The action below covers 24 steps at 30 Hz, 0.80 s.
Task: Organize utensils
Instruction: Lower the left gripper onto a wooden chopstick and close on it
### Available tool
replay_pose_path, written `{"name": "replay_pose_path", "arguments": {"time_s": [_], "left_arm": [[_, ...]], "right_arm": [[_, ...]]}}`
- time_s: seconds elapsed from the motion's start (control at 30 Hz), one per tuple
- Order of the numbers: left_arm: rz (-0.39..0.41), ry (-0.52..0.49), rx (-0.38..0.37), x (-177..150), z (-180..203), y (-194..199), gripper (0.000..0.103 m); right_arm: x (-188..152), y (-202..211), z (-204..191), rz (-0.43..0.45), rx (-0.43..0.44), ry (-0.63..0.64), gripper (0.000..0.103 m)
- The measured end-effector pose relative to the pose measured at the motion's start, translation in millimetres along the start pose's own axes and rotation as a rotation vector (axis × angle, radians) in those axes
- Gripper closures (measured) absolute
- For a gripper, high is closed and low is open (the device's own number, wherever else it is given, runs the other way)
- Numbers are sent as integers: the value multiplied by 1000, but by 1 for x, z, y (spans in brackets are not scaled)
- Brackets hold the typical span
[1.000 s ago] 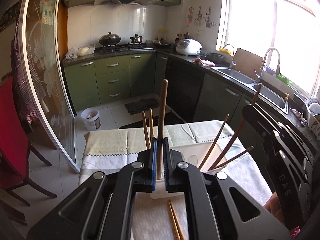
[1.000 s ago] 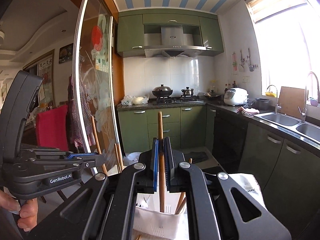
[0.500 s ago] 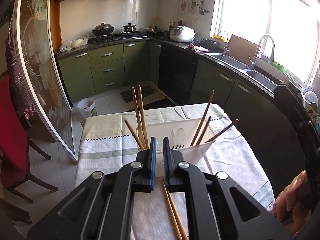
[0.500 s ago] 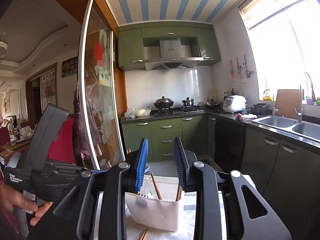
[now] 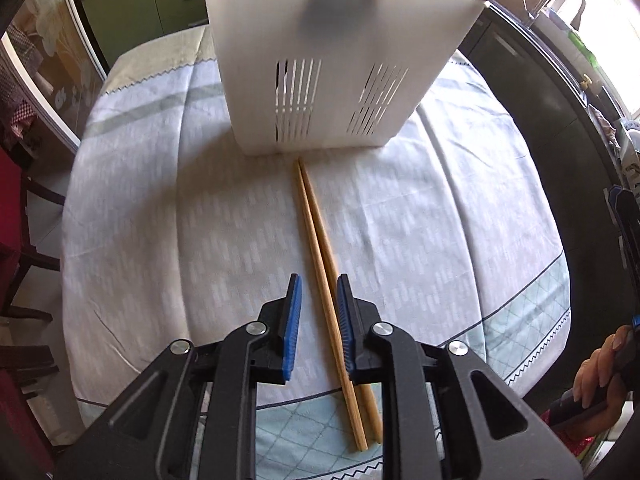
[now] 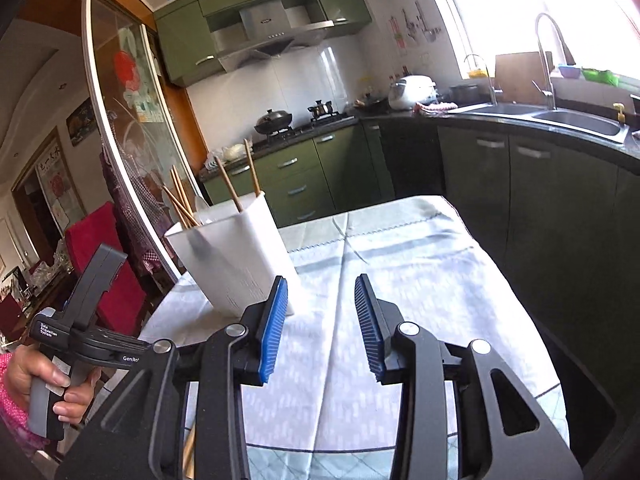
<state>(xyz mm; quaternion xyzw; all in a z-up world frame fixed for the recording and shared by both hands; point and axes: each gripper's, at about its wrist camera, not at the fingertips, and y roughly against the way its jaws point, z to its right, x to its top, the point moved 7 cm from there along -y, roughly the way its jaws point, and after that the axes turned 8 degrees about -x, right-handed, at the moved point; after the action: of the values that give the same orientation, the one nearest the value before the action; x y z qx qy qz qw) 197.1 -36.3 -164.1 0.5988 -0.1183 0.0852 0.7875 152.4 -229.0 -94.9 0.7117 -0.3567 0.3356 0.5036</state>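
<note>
Chopsticks (image 5: 320, 240), a pair, lie on the tablecloth (image 5: 160, 220), long axis running from the white holder (image 5: 320, 80) straight back between the parted jaws of the left gripper (image 5: 317, 320). Right gripper (image 6: 322, 320) hangs wide open, empty, farther off.

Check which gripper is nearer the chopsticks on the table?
Left. The left gripper is open with its jaws on either side of the chopsticks. The right gripper is open off to the side over bare tablecloth, apart from them.
</note>
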Motion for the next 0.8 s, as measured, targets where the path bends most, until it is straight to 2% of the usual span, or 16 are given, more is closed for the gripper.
{"name": "replay_pose_path", "arguments": {"time_s": [0.23,0.4,0.7,0.8], "left_arm": [[-21,12,26,5,-2,-18,86],[-42,21,60,8,-6,-29,86],[-78,25,71,11,0,-43,86],[-81,22,93,18,0,-46,89]], "right_arm": [[-2,-4,26,-17,-20,-39,68],[1,-3,27,-15,-16,-47,68],[5,-2,25,-17,-12,-59,68],[7,-2,23,-19,-10,-60,68]]}}
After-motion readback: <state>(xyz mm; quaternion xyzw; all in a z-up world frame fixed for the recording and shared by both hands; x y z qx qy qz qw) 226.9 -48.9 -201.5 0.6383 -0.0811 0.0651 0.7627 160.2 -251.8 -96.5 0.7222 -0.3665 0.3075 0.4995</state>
